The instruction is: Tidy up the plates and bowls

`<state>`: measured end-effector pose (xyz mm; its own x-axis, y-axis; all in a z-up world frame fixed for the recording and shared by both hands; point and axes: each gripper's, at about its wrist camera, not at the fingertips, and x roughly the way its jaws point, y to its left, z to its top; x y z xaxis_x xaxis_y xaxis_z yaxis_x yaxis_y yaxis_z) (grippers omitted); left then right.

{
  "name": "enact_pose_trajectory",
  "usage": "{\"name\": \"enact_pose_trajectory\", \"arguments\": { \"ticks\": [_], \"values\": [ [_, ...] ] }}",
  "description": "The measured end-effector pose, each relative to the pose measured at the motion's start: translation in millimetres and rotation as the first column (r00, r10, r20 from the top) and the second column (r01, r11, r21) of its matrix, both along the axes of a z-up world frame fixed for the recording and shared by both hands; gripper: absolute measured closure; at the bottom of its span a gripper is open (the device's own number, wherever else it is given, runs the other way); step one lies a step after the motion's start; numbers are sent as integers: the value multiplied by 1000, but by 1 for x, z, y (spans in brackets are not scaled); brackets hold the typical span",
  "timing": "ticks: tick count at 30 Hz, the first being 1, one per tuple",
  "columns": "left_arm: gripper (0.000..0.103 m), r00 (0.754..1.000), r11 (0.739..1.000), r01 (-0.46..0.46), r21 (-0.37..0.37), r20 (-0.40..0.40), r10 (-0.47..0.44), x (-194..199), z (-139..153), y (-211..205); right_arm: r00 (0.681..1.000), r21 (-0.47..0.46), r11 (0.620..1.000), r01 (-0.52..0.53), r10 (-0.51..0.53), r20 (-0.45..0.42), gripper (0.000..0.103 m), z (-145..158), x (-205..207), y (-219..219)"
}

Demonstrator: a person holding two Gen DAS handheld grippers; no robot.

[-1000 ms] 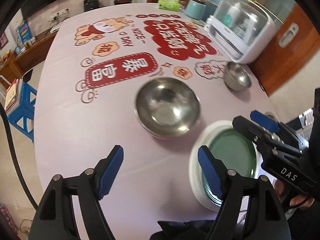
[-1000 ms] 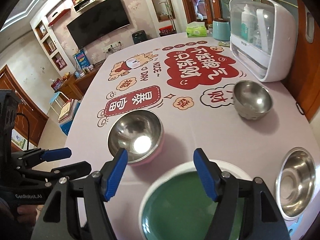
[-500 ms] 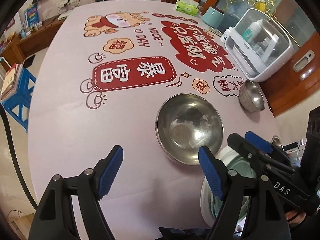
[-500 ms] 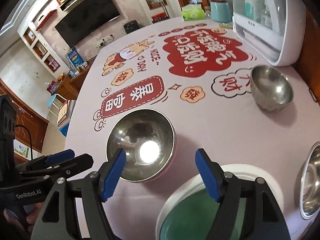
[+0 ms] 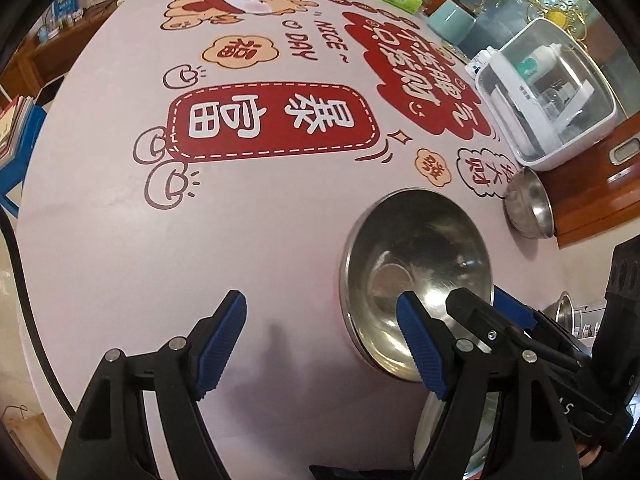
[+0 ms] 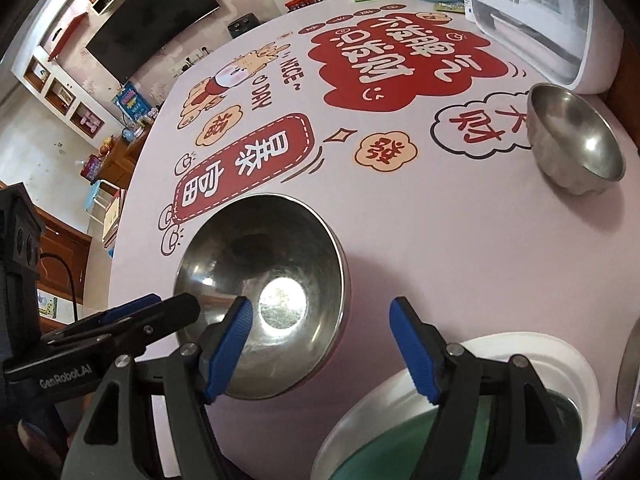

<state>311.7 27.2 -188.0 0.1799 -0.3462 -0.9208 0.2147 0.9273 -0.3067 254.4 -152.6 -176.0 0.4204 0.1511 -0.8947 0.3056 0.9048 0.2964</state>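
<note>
Both grippers over the big steel bowl, nothing held.

I had the left gripper (image 5: 320,344) and right gripper (image 6: 320,344) with jaws wide open, empty. The big bowl (image 6: 264,300) sat on the desk (image 5: 200,240) between them; green plate (image 6: 400,440) just beside; a small bowl (image 6: 576,144) well apart.

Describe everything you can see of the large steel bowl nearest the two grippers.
The large steel bowl is round, shiny metal with a flat base reflecting a bright light spot. It looks empty and sits upright on the pink printed tablecloth. Nothing grips it; it stands apart from the green and white plate.
</note>
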Motion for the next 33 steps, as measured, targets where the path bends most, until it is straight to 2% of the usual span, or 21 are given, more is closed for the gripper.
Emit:
{"name": "enact_pose_trajectory", "arguments": {
  "ticks": [2,4,6,10,12,17,22,26,33],
  "values": [
    [28,1000,1000,0,-4,-16,-1,3,-7,-2,1000,-4,1000,-7,7,-5,38,-2,3,1],
    [34,1000,1000,1,-7,-30,-1,5,-12,-3,1000,-5,1000,-15,15,-10,44,-4,5,2],
    [45,999,1000,3,-8,-39,-4,6,-15,-5,1000,1,1000,-23,23,-13,51,-6,7,3],
    [51,999,1000,8,-6,-48,-8,8,-21,-10,999,11,999,-32,32,-20,59,-9,7,4],
    [66,998,1000,9,-12,-56,-10,8,-23,-12,999,16,999,-35,36,-19,62,-9,8,4],
    [72,996,1000,9,-18,-84,-11,8,-29,-17,999,14,1000,-25,25,-20,71,-10,7,2],
    [87,996,999,38,-34,-81,-41,6,-27,-22,1000,16,1000,-8,9,-17,82,-10,5,-2],
    [90,996,999,50,-11,-67,-51,3,-25,-24,1000,18,1000,-3,3,-19,83,-9,3,-2],
    [90,995,999,44,6,-93,-43,-1,-25,-19,1000,24,1000,-4,4,-22,85,-5,-6,5]
  ]
}}
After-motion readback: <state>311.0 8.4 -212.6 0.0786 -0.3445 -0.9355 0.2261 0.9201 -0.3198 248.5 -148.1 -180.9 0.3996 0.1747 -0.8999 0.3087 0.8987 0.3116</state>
